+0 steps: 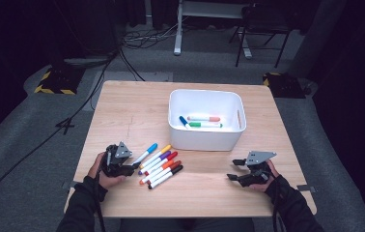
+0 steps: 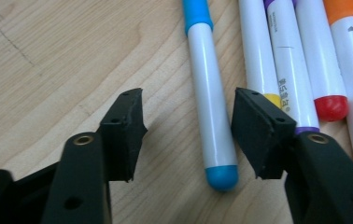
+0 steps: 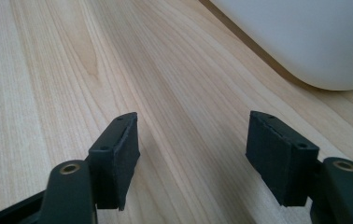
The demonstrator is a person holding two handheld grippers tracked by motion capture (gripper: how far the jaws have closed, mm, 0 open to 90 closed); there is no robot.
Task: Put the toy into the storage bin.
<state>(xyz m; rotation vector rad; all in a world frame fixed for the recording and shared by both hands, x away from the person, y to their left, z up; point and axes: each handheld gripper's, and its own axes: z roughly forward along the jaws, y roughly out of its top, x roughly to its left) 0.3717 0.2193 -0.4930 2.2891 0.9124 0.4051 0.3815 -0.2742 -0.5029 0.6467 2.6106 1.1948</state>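
Dark floor with loose cables and a chair's legs lies behind the pale wooden surface (image 1: 137,111). Near its front left corner the left tongs (image 2: 188,135) stand low over a marker with blue cap (image 2: 210,98). This marker has a white body, a light blue cap at the far end and a rounded blue tip at the near end. It lies flat between the two jaws, with a gap on each side, so the pads do not press on it. It is the leftmost of a loose row of markers (image 1: 161,166), whose caps are yellow, purple, red, orange and black; they lie side by side, slanted, left of the middle of the front edge.

Toward the back edge stands a white bin (image 1: 205,138), and inside it lie three more markers, with blue, orange and green ends. The right tongs (image 1: 238,170) rest near the front right corner, with the jaws apart and nothing between them, just wood grain and the bin's wall beyond.

In the left gripper view, the right jaw covers the near ends of the yellow and purple markers. The printing on the marker bodies is too small to read.
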